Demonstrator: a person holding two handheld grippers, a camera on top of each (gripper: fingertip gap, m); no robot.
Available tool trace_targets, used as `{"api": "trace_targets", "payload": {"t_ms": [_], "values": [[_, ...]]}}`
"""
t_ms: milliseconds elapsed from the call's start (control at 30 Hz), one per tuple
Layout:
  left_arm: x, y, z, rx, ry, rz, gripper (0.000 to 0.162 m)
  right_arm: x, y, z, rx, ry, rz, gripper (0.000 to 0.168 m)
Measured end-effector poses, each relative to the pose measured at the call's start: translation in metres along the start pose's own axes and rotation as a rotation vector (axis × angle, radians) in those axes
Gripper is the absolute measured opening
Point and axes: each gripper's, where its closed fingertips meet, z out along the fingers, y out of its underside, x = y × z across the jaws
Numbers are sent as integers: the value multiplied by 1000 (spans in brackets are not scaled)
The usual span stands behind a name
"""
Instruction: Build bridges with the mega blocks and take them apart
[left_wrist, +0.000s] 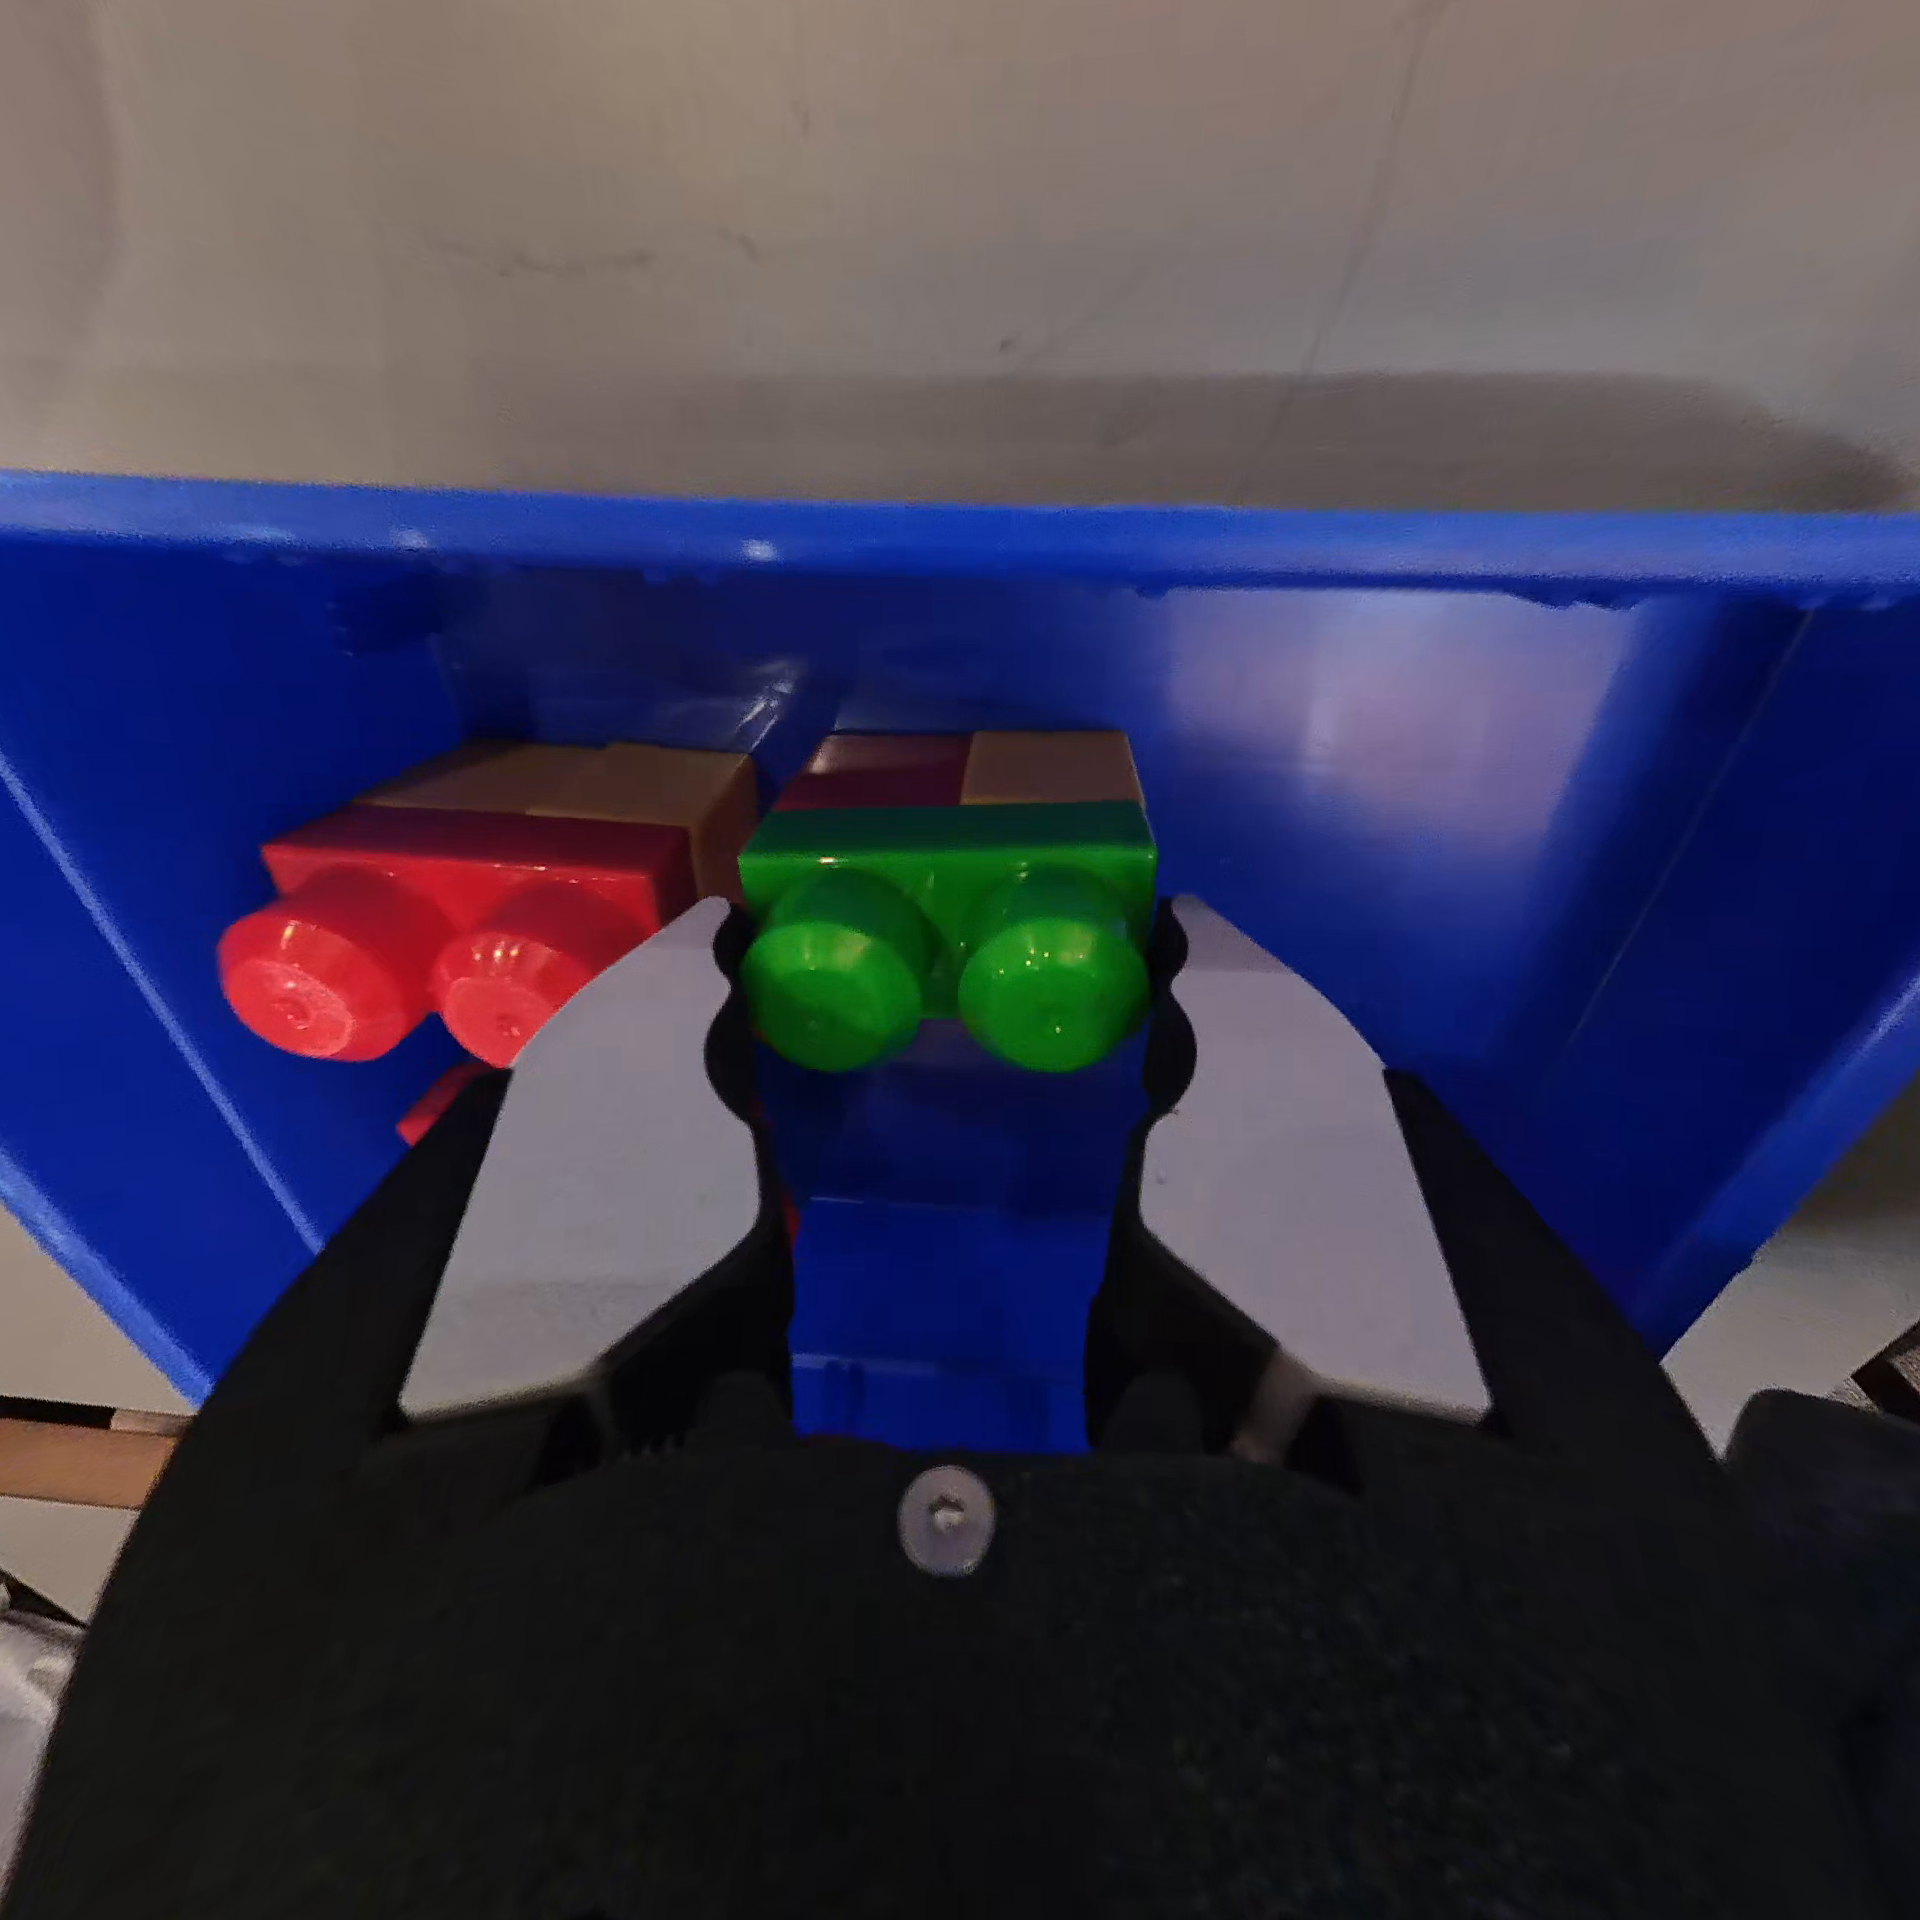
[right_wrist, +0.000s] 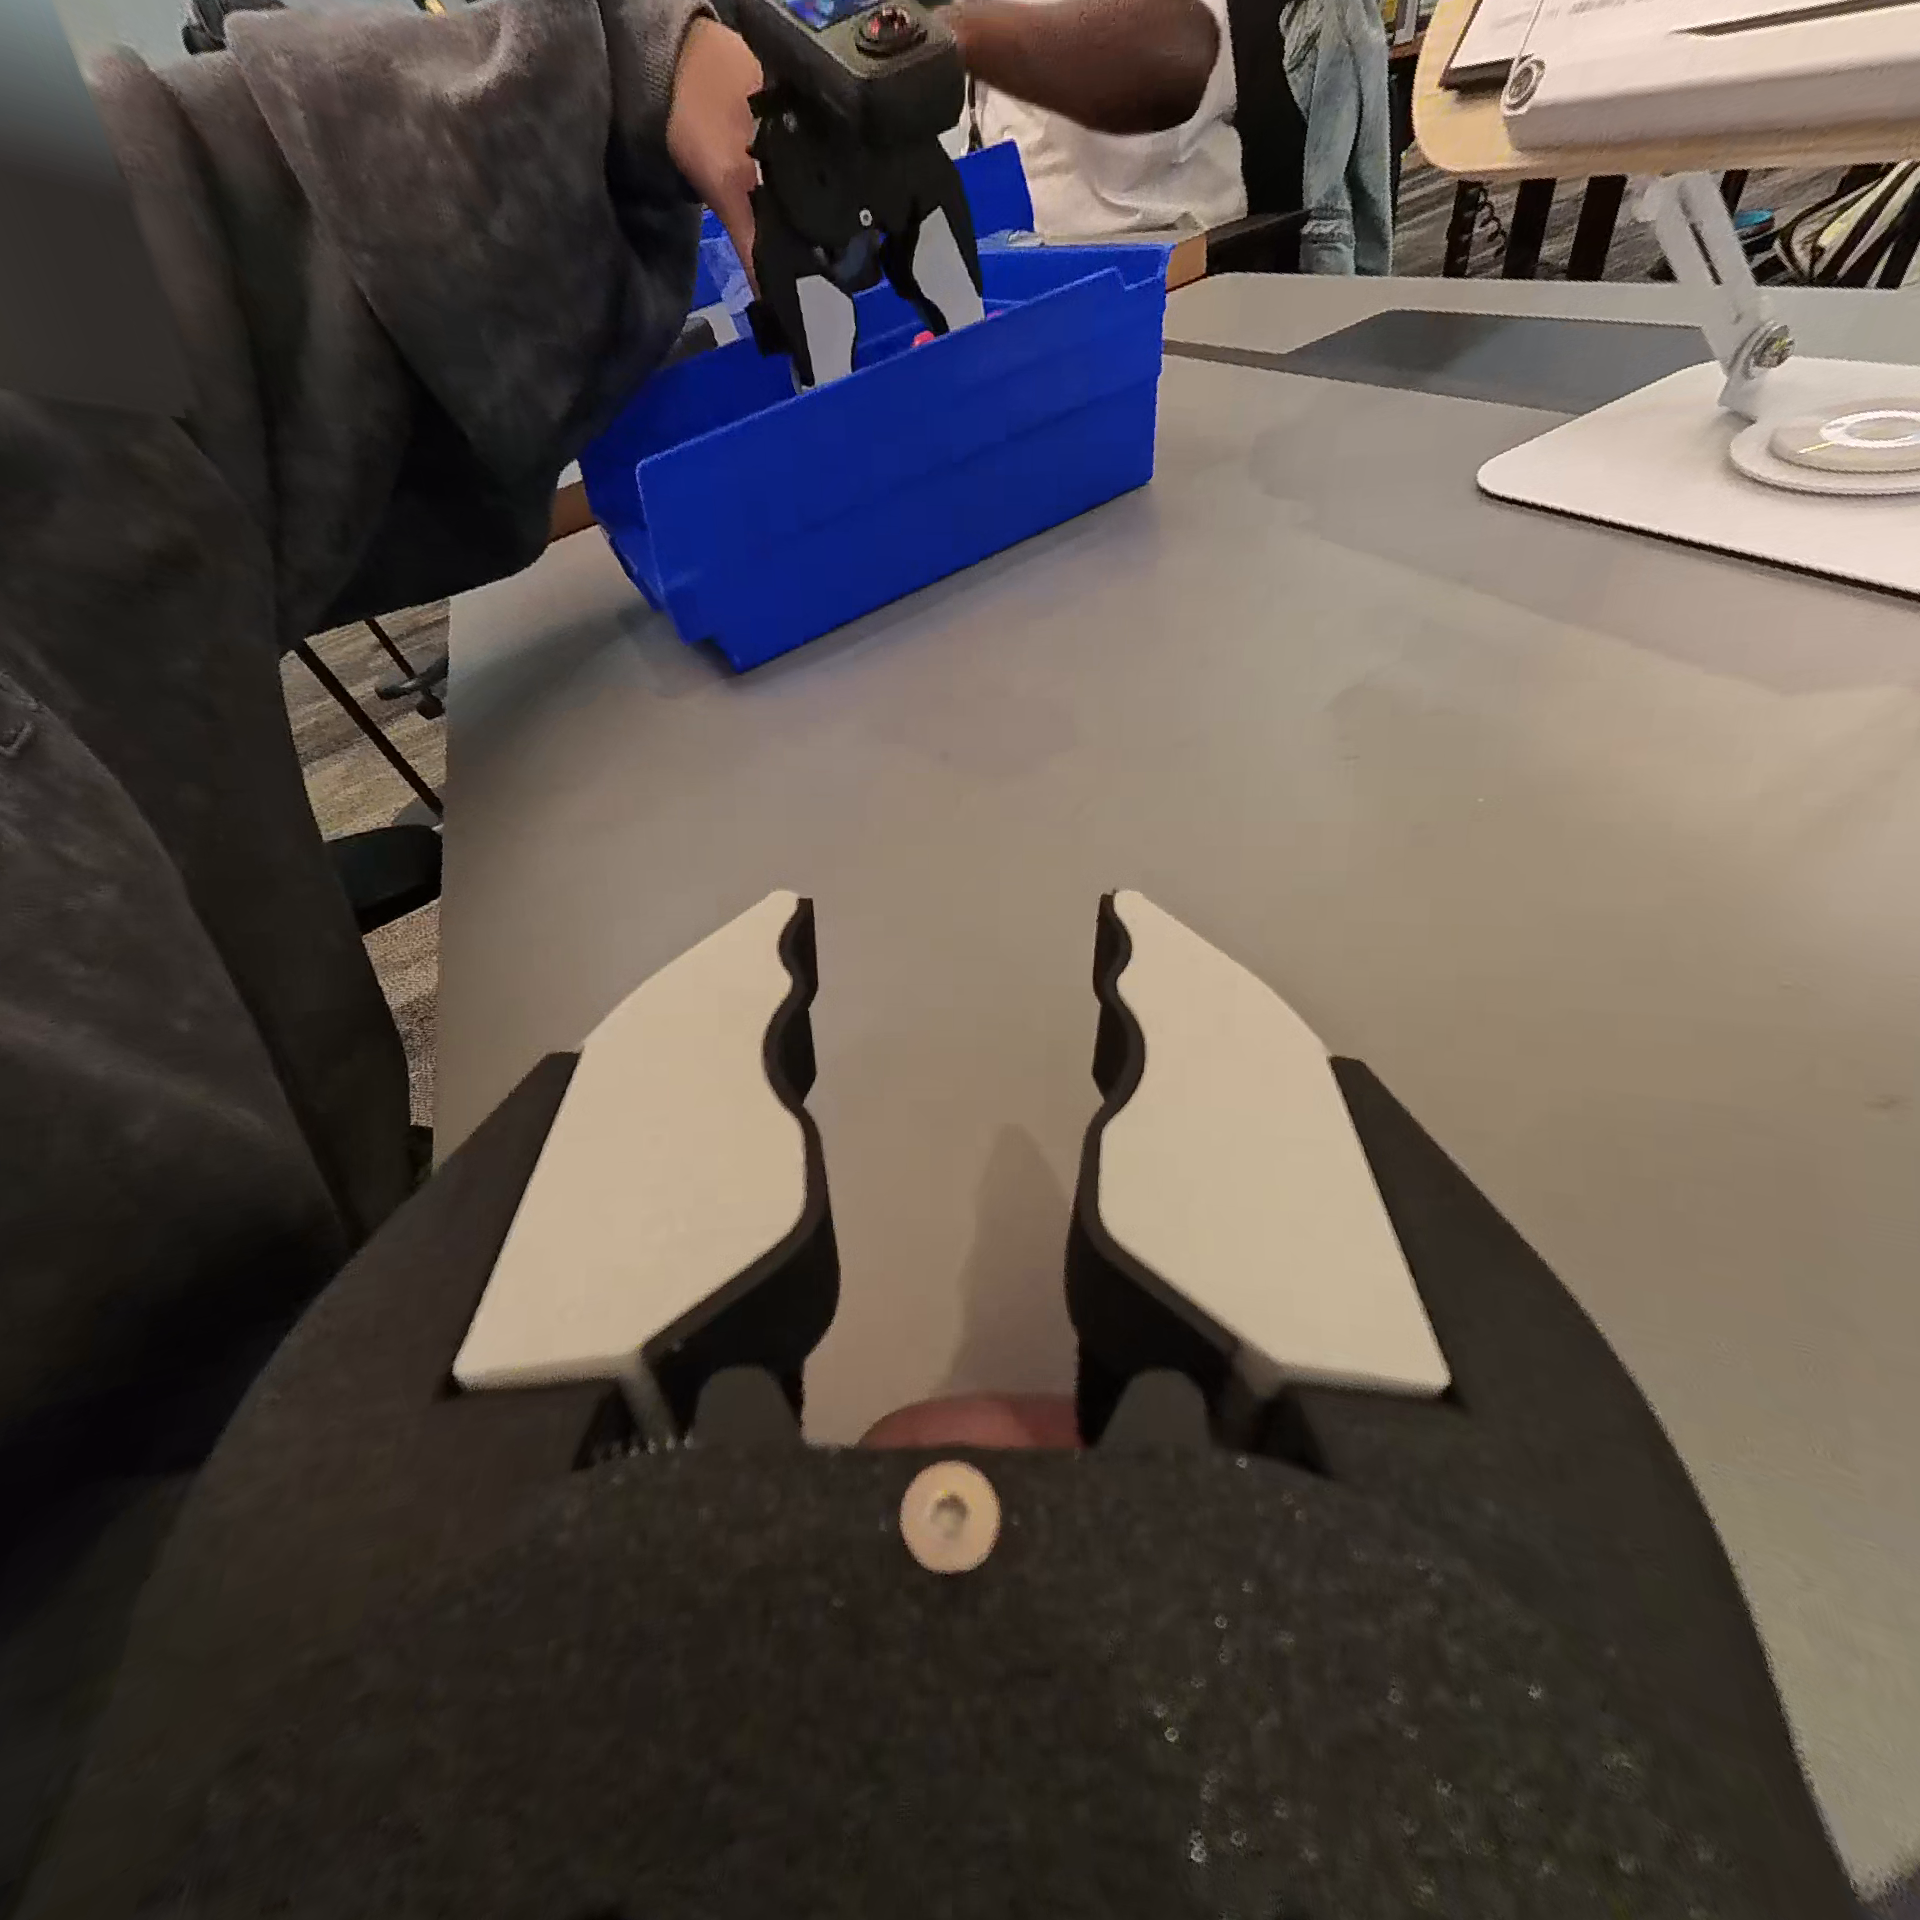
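Note:
In the left wrist view, my left gripper (left_wrist: 948, 920) reaches into a blue bin (left_wrist: 1455, 790). Its fingers press both sides of a green two-stud block (left_wrist: 945, 862). The block lies on its side, studs toward the camera, on top of other blocks. A red two-stud block (left_wrist: 468, 883) lies just to its left, with tan blocks (left_wrist: 644, 779) behind. In the right wrist view, my right gripper (right_wrist: 954, 904) is open and empty, low over the grey table (right_wrist: 1351, 831). The bin (right_wrist: 894, 488) stands at the far left, with the left gripper (right_wrist: 873, 348) dipping into it.
A white stand with a flat base (right_wrist: 1714, 499) stands at the table's far right. The grey sleeve (right_wrist: 312, 312) of the person holding the grippers fills the left of the right wrist view. Another person stands behind the bin. The table's left edge runs near the bin. There is about 40 cm between the tips of the two grippers.

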Motion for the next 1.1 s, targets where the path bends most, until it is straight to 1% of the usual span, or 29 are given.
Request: {"api": "trace_targets", "payload": {"t_ms": [133, 200, 267, 367, 467, 500, 533, 600, 667, 733, 800, 900, 1000, 1100], "values": [[4, 5, -4, -41, -21, -12, 73, 1, -4, -3, 19, 3, 12, 50], [8, 7, -18, -34, -34, -22, 72, 1, -9, -6, 40, 1, 24, 49], [13, 6, -41, -7, -38, -51, 72, 1, -11, -9, 54, -4, 42, 49], [18, 0, -86, 18, -69, -74, 72, 0, -11, -9, 58, -15, 58, 50], [28, -19, -122, 46, -92, -63, 72, -1, -7, -6, 46, -19, 39, 51], [33, -28, -129, 57, -89, -54, 72, -2, -6, -3, 41, -14, 24, 54], [38, -39, -134, 66, -89, -40, 72, -2, -8, 0, 45, -8, 0, 59], [47, -64, -142, 82, -90, 0, 72, -7, -20, 12, 71, -22, -91, 77], [54, -100, -150, 117, -78, 36, 72, -12, -36, 29, 57, -35, -200, 84], [62, -141, -156, 159, -43, 74, 72, -14, -57, 50, 55, -57, -261, 93], [66, -179, -161, 175, -16, 101, 72, -11, -76, 71, 43, -82, -295, 93], [66, -225, -164, 160, -17, 138, 72, -2, -98, 95, 49, -98, -298, 98], [73, -265, -167, 179, 14, 173, 72, 12, -114, 102, 92, -68, -284, 99], [79, -291, -166, 201, 32, 211, 72, 21, -119, 100, 133, -66, -247, 99]]}}
